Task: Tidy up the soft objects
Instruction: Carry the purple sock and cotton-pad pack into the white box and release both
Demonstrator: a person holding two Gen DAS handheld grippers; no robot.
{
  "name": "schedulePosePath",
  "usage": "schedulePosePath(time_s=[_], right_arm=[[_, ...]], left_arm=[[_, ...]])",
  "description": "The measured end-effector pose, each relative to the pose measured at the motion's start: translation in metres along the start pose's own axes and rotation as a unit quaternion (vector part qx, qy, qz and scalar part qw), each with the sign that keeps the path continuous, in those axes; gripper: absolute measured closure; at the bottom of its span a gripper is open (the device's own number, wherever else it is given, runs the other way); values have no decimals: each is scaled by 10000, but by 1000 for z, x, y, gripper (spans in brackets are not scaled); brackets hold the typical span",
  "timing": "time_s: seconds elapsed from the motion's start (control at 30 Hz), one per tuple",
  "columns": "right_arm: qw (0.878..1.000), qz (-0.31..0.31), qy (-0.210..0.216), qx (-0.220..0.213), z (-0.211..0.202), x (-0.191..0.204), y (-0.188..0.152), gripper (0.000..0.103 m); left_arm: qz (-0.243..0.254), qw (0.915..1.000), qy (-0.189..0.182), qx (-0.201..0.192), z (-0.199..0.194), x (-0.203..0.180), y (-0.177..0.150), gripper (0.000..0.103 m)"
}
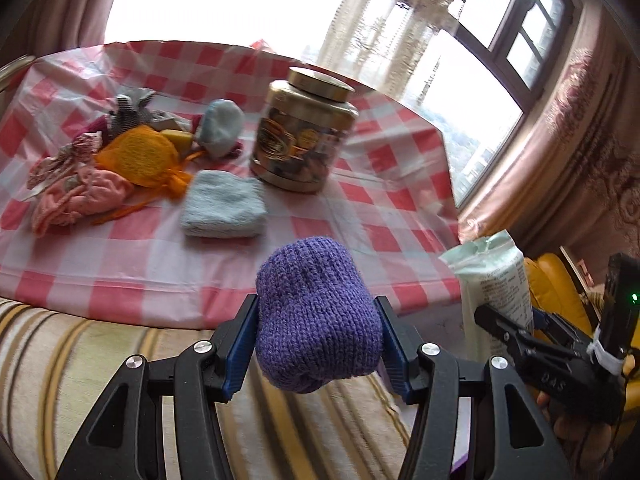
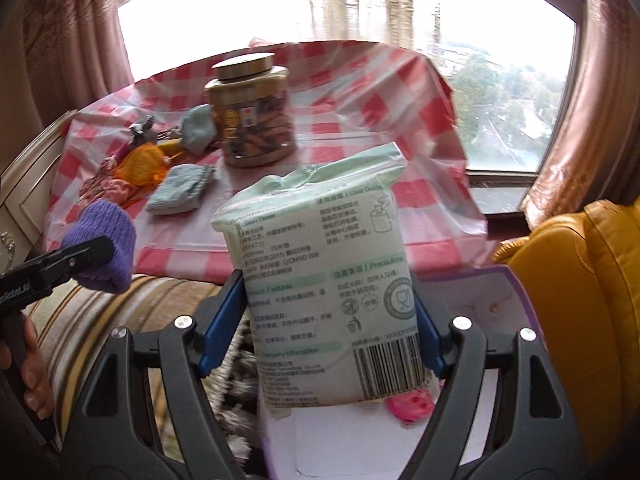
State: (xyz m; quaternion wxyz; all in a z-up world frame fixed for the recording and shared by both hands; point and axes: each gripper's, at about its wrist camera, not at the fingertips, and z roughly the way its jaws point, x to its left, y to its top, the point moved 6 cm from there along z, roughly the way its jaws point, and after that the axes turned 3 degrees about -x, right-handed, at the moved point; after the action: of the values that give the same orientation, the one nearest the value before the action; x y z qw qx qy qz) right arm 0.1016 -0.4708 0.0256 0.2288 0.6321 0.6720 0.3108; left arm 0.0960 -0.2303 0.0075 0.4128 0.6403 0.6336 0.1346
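Note:
My left gripper (image 1: 318, 334) is shut on a purple knitted hat (image 1: 316, 312), held in the air in front of the checked table (image 1: 120, 272). My right gripper (image 2: 320, 320) is shut on a pale green pack of tissues (image 2: 324, 280), upright between its blue pads. In the right wrist view the purple knitted hat (image 2: 106, 240) shows at the left; in the left wrist view the pack of tissues (image 1: 494, 276) stands at the right. On the table lie a folded light blue towel (image 1: 222, 206), an orange net pouch (image 1: 138, 156), pink cloth (image 1: 80, 200) and a light blue cap (image 1: 220, 126).
A gold-lidded jar of snacks (image 1: 302, 132) stands mid-table beside the soft things. A striped sofa cushion (image 1: 100, 360) lies below the grippers. A yellow leather seat (image 2: 580, 280) is at the right, with a white purple-edged box (image 2: 480, 304) and a pink toy (image 2: 412, 406) beneath the tissue pack. Window behind.

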Motion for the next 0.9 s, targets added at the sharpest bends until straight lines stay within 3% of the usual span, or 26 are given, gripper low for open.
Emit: schedulePosePath(time_s=[0.37,0.67,0.8,0.9], right_arm=[[9972,416,-595,150,-12,-67,-15,25],[9951,541,-826,83,-25,-96,-16,25],[9941,596,-902,73,-28,-103,-16,25],[9936,625,-938,101,-28,-107,-18,24]], left_arm=[[659,9935,-788,480,12,-70,-30,45],[1121,9776,-1475,997,19,-126,-61,44],[1403,9627,-1839,1402,21,-149,-81,38],[1540,9589,-1832,1522,23,-154,-87,28]])
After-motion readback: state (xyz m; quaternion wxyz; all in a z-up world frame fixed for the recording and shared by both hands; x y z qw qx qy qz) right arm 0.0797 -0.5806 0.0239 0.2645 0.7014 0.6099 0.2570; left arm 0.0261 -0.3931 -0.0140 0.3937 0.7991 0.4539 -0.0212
